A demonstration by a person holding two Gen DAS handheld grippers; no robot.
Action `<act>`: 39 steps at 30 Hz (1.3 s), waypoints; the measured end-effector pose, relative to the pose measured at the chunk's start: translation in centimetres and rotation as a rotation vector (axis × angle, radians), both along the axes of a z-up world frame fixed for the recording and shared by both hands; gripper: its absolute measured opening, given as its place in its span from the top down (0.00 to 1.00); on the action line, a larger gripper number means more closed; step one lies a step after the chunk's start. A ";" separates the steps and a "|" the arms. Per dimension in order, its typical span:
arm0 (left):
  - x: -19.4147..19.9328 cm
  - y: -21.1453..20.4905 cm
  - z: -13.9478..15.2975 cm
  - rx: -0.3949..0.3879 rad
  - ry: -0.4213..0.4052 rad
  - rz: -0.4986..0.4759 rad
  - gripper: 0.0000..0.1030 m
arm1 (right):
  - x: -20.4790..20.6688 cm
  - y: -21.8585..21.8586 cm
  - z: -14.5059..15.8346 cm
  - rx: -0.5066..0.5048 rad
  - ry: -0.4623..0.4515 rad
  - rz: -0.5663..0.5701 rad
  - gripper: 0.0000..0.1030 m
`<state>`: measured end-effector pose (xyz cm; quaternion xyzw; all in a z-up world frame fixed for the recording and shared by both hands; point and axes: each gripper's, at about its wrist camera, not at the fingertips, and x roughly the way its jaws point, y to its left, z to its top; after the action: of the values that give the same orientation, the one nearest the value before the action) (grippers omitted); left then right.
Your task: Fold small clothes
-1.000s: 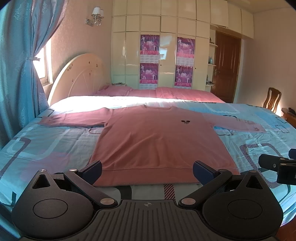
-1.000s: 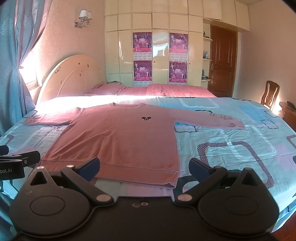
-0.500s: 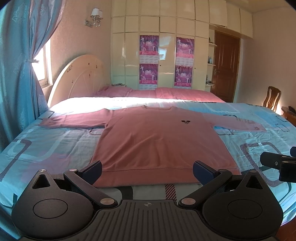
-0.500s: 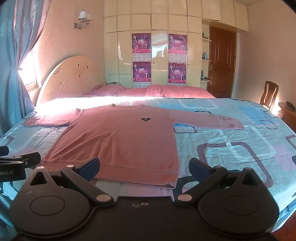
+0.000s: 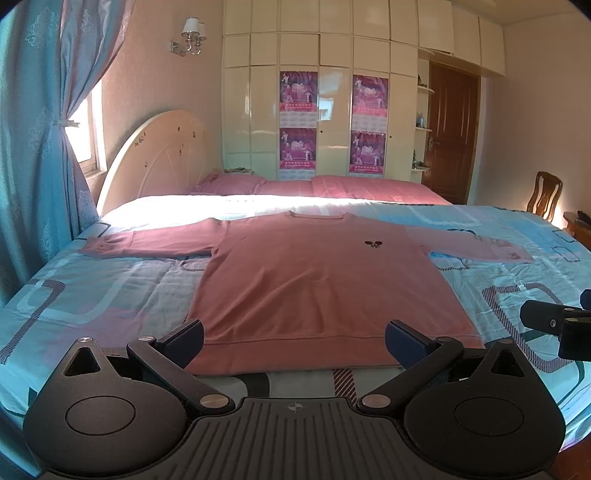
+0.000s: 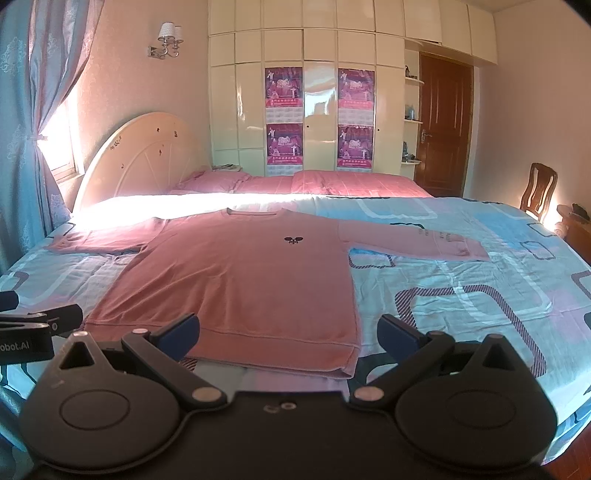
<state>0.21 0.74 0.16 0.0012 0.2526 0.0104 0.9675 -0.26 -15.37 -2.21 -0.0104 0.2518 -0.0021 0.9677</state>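
- Pink long-sleeved sweater (image 5: 317, 280) spread flat, front up, on the blue patterned bedspread (image 5: 110, 288); both sleeves stretched out sideways, hem nearest the cameras, small dark emblem (image 5: 373, 243) on the chest.
- Left gripper (image 5: 294, 334) low at the foot of the bed, jaws spread wide, nothing between them; blue pads framing the 2 ends of the hem.
- Right gripper (image 6: 288, 330) alongside, jaws likewise spread wide and holding nothing; its right pad just beyond the sweater's right hem corner.
- No containers in sight.
- 2 pink pillows (image 6: 295, 182) at the head of the bed, by a cream arched headboard (image 6: 140, 155).
- Cream wardrobe (image 6: 321, 92) behind, with 4 purple posters (image 6: 283, 92) on its doors; brown door (image 6: 445, 125) to its right, wooden chair (image 6: 539, 192) by the far wall, blue curtain (image 5: 37, 147) at a bright window, wall lamp (image 5: 190, 35) above.
- Poster lettering too small to read; sleeve print blurred; sunlit strip of bedding washed out.
- Only a tip of each gripper visible in the other's view.
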 end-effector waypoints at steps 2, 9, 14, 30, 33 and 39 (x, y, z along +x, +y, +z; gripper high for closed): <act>0.0 0.0 0.0 0.001 0.001 -0.002 0.00 | 0.0 0.0 0.0 -0.001 -0.001 0.000 0.01; 0.1 0.1 0.0 0.001 0.000 0.000 0.00 | 0.1 0.2 0.0 -0.001 0.000 0.001 0.01; 0.2 0.2 0.0 0.002 -0.001 0.001 0.00 | 0.1 0.2 0.1 -0.002 -0.001 0.004 0.01; 0.3 0.4 0.0 0.009 0.001 0.005 0.00 | 0.3 0.5 0.0 -0.004 0.000 0.005 0.01; 0.2 0.1 -0.1 0.007 0.002 0.004 0.00 | 0.3 0.5 0.0 -0.005 0.000 0.005 0.01; 0.8 0.3 -0.2 0.008 0.012 0.001 0.00 | 0.6 0.5 -0.2 -0.004 0.003 0.007 0.01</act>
<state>0.97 0.99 -0.09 0.0049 0.2585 0.0120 0.9659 0.33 -14.84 -2.38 -0.0132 0.2533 0.0007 0.9673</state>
